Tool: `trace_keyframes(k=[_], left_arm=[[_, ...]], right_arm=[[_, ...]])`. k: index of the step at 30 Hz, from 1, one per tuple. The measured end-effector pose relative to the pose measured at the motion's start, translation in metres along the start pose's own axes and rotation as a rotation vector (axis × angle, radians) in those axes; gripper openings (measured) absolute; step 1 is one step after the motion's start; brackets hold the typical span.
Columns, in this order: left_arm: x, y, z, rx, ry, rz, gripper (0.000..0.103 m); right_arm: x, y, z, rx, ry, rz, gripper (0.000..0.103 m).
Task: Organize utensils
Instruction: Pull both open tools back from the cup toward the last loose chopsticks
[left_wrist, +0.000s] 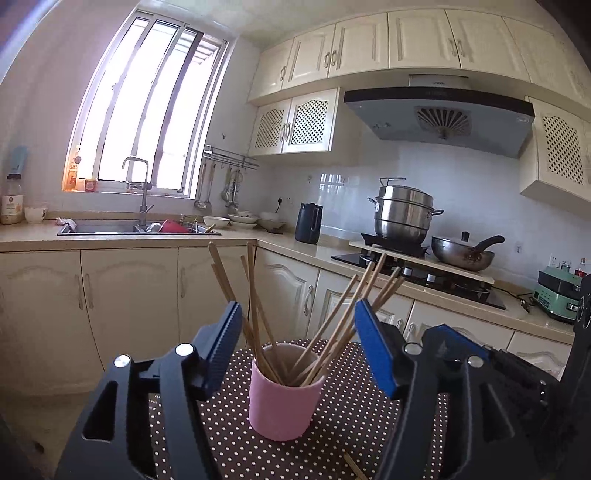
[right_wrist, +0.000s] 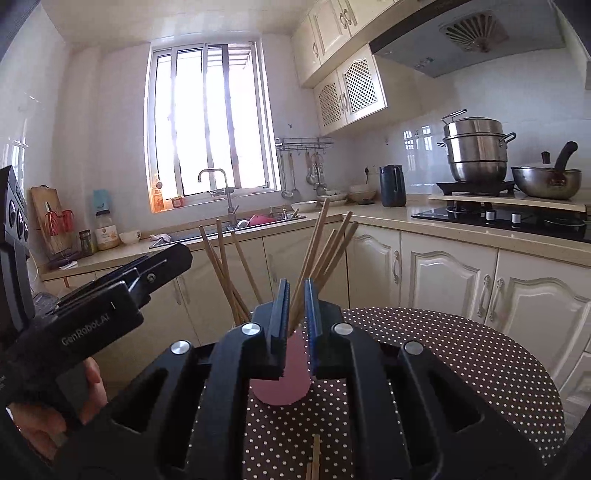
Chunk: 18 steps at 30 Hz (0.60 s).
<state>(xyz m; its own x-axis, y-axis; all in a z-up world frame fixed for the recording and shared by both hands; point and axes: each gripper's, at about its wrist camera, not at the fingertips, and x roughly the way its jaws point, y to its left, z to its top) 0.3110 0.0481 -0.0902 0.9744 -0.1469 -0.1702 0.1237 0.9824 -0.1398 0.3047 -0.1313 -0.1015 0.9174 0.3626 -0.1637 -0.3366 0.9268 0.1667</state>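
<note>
Left wrist view: pink cup (left_wrist: 281, 402) stands upright on the polka-dot tablecloth (left_wrist: 354, 413), centred just ahead of the left gripper (left_wrist: 297, 325). Jaws stand wide apart, one blue pad at 9 o'clock of the cup and one at 3 o'clock; neither pad touches the cup or the sticks. Wooden chopsticks (left_wrist: 255, 302) fan out of the cup, one bundle leaning toward 11 o'clock, another toward 1 o'clock; their lower ends are hidden inside the cup, so an exact count is not possible. One loose chopstick (left_wrist: 352, 466) lies on the cloth at 5 o'clock of the cup, cut off by the frame edge and partly behind the gripper body. Right wrist view: right gripper (right_wrist: 295, 295) shows jaws slightly apart with a narrow gap. Chopsticks (right_wrist: 328, 243) rise through that gap in the picture, but they stand behind the pads in the cup (right_wrist: 286, 384); cannot tell whether any pad touches a stick. Cup is mostly covered by the gripper fingers, with only a strip between them and its base visible. Another loose stick (right_wrist: 316, 458) lies on the cloth (right_wrist: 461, 354) at 6 o'clock, its end cut off. At 9 o'clock the other gripper's body and a person's hand (right_wrist: 48, 413) show, partly out of frame.
</note>
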Motion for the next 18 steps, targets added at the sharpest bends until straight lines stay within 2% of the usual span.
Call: trace_keyframes(k=[2,4,12,18], left_arm=[[-0.005,-0.005,-0.005,0.001,0.032,-0.009,0.064],[-0.011,-0.011,-0.01,0.011,0.059,-0.013,0.064],[-0.029,-0.034,-0.034,0.051,0.199,-0.028,0.065],[-0.042,-0.047,-0.047,0.059,0.253,-0.021,0.065]], right_arm=[[-0.014,-0.004,-0.002,0.008,0.003,-0.006,0.034],[-0.025,-0.006,-0.004,0.007,0.006,-0.015,0.047],[-0.059,-0.02,-0.02,0.011,0.074,-0.056,0.047],[-0.075,-0.029,-0.037,0.026,0.128,-0.07,0.049]])
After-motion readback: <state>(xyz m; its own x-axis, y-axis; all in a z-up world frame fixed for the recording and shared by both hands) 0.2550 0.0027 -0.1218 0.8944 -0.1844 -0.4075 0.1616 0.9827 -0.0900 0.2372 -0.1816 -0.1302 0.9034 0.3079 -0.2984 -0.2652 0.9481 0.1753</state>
